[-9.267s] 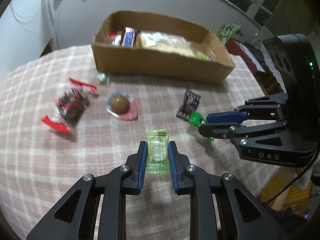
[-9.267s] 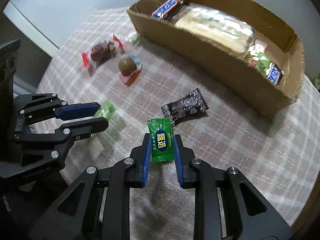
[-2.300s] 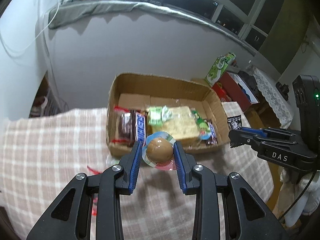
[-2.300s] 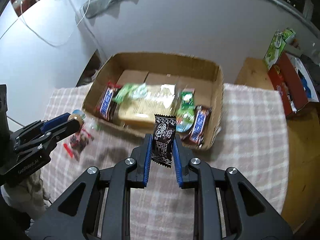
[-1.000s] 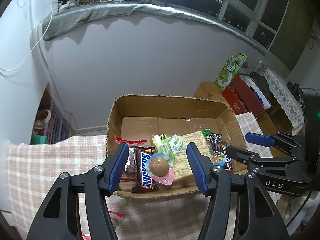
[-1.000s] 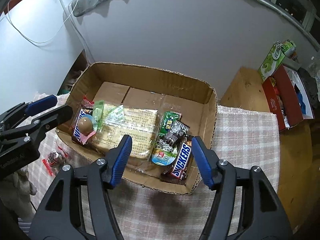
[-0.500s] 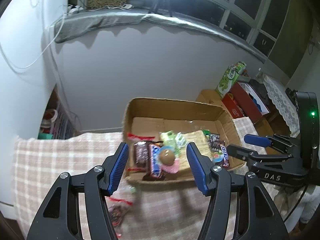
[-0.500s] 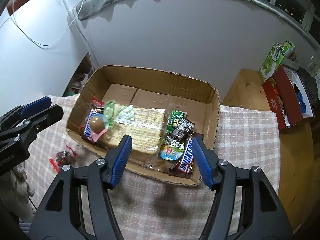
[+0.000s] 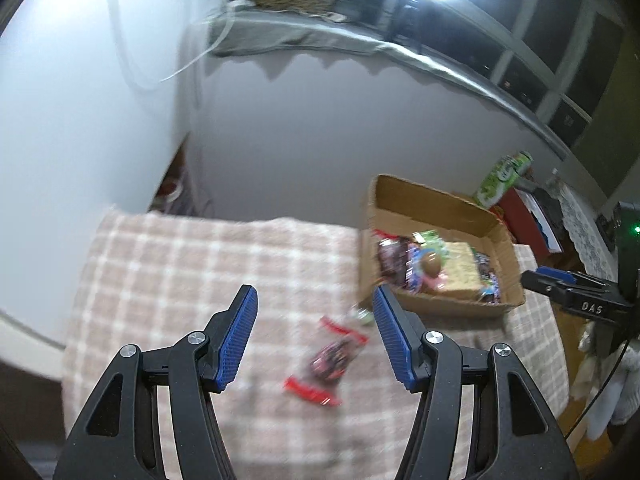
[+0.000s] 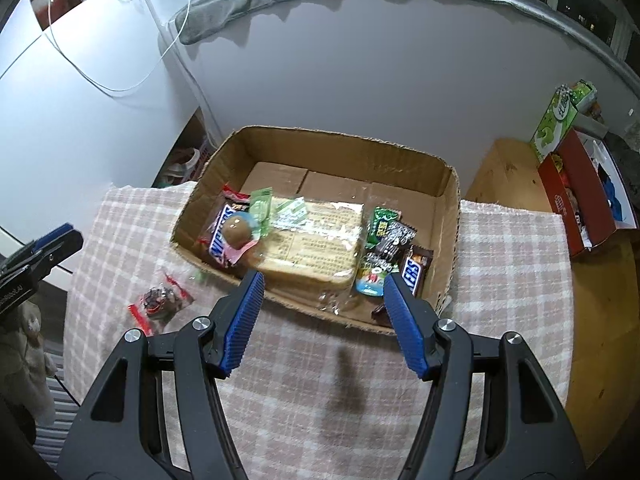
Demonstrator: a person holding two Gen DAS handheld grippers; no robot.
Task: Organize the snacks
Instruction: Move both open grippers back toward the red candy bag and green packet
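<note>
A cardboard box (image 10: 448, 216) on the checked tablecloth holds several snacks: Snickers bars (image 10: 218, 240), a brown egg-shaped sweet (image 10: 237, 231), a large pale packet (image 10: 316, 240) and a black candy wrapper (image 10: 394, 237). The box also shows in the left wrist view (image 9: 452, 208). A red-ended dark wrapped snack (image 9: 334, 358) lies on the cloth left of the box, also in the right wrist view (image 10: 160, 299). A small green candy (image 9: 362, 315) lies by the box. My left gripper (image 9: 314, 296) is open and empty above the cloth. My right gripper (image 10: 322, 280) is open and empty before the box.
The table with the checked cloth (image 10: 516, 264) stands against a grey wall. A wooden side table (image 10: 504, 168) with a red box (image 10: 576, 196) and a green carton (image 10: 560, 114) stands to the right. The right gripper appears in the left wrist view (image 9: 556, 280).
My left gripper has swung left, away from the box, and now faces the cloth with the red-ended snack. My right gripper has drawn back slightly. Both stay open.
</note>
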